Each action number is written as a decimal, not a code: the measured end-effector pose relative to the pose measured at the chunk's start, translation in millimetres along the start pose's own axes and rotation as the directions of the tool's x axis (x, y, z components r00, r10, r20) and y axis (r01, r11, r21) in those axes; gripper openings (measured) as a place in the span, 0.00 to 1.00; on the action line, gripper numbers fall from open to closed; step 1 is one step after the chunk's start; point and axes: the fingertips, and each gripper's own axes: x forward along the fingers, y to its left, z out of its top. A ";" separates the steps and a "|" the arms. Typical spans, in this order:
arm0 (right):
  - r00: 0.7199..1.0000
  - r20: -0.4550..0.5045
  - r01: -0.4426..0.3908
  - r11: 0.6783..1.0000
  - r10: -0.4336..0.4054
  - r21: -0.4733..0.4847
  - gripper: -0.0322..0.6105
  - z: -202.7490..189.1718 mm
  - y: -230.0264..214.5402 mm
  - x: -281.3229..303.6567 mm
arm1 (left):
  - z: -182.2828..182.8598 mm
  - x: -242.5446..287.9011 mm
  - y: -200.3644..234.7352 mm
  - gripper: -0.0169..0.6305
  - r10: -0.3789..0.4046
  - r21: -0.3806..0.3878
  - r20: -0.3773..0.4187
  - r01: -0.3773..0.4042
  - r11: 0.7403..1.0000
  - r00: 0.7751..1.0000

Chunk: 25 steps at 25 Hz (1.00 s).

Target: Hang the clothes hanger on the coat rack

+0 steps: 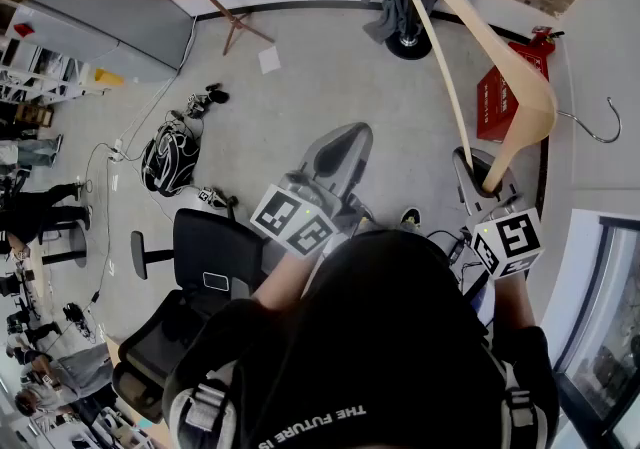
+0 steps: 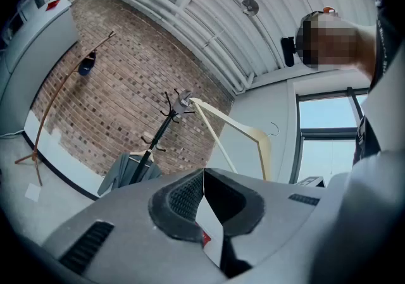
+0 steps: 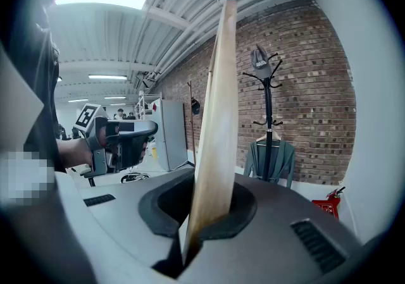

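A pale wooden clothes hanger (image 1: 520, 97) rises from my right gripper (image 1: 481, 175), which is shut on one end of it. Its metal hook (image 1: 600, 127) points toward the white wall. In the right gripper view the hanger (image 3: 215, 124) stands upright between the jaws of my right gripper (image 3: 209, 210). The black coat rack (image 3: 267, 105) stands by the brick wall with a grey garment (image 3: 271, 159) hung on it. The rack's base (image 1: 408, 42) lies ahead on the floor. My left gripper (image 1: 342, 149) is shut and empty; its view (image 2: 202, 178) shows the rack (image 2: 166, 121) and hanger (image 2: 234, 128).
A red fire extinguisher box (image 1: 500, 97) sits at the wall near the rack. A black office chair (image 1: 200, 257) is at my left. A dark bag with cables (image 1: 170, 157) lies on the floor. A window (image 1: 600, 337) is at my right. People stand far left.
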 end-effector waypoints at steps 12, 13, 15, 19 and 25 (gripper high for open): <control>1.000 -0.028 0.000 1.000 0.000 -0.003 0.09 6.5 31.1 17.5 | 14.8 -30.8 19.4 0.06 0.004 -0.020 0.020 -0.003 1.000 1.000; 1.000 -0.031 0.002 1.000 -0.002 0.002 0.09 7.3 33.2 20.9 | 16.8 -33.6 23.1 0.06 0.005 -0.022 0.023 -0.004 1.000 1.000; 0.999 -0.032 0.005 1.000 -0.004 0.013 0.09 8.9 37.6 26.9 | 20.2 -40.1 30.5 0.06 0.008 -0.026 0.029 -0.007 1.000 1.000; 0.999 -0.035 0.014 1.000 -0.014 0.008 0.09 13.1 47.5 36.7 | 26.3 -54.7 44.7 0.06 0.011 -0.033 0.038 -0.009 0.999 0.999; 0.998 -0.055 0.010 0.999 -0.013 -0.054 0.09 15.8 51.5 55.3 | 30.0 -56.9 66.6 0.06 0.023 -0.041 0.042 -0.021 0.999 0.999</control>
